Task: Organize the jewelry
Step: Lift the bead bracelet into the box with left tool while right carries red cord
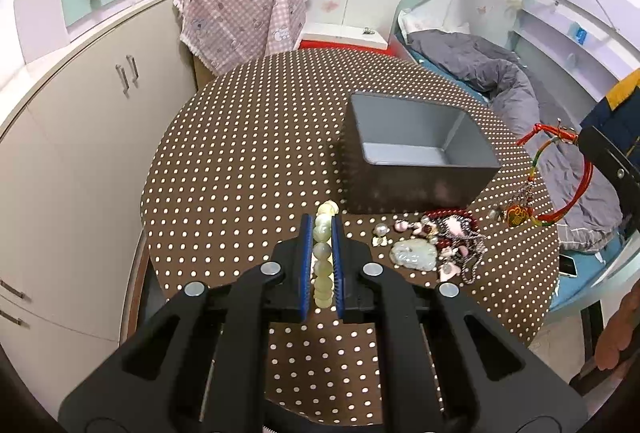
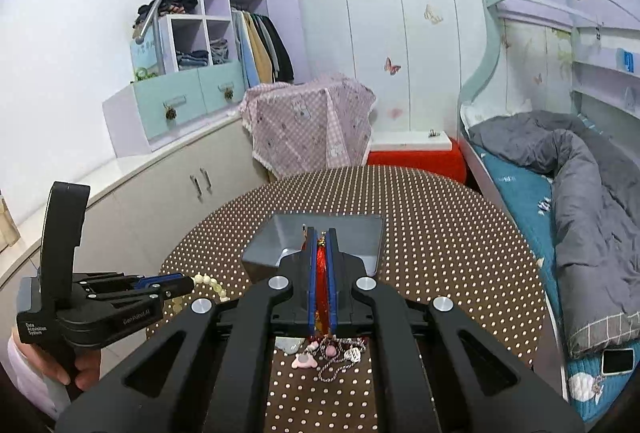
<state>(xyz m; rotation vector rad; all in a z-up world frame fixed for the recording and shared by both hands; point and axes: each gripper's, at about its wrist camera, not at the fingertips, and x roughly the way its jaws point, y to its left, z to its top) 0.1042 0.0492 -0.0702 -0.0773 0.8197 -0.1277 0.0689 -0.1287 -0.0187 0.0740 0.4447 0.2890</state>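
Both tools are matte black plastic: the left gripper (image 1: 320, 229) and right gripper (image 2: 320, 237) carry blue-lined jaws, silver round pivot screws (image 1: 272, 267) and small white lettering (image 2: 36, 329). A bare-skinned hand (image 2: 82, 369) shows a pale pink sleeve (image 2: 20, 365).

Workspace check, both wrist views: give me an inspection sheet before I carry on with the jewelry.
Surface: round table under a brown cloth with white dots.
Job's things: grey box, open and looking empty; pale green bead bracelet; red cord necklace with a hanging pendant, lifted off the table.
Clutter: jewelry pile in front of the box, with a jade pendant, red beads, a chain and pink charms.
Grippers: left gripper shut on the bead bracelet; right gripper shut on the red cord necklace, near the box.
Cables: nothing seen.
Surroundings: cabinets, pink checked cloth, bunk bed with grey duvet, phone on the bed.
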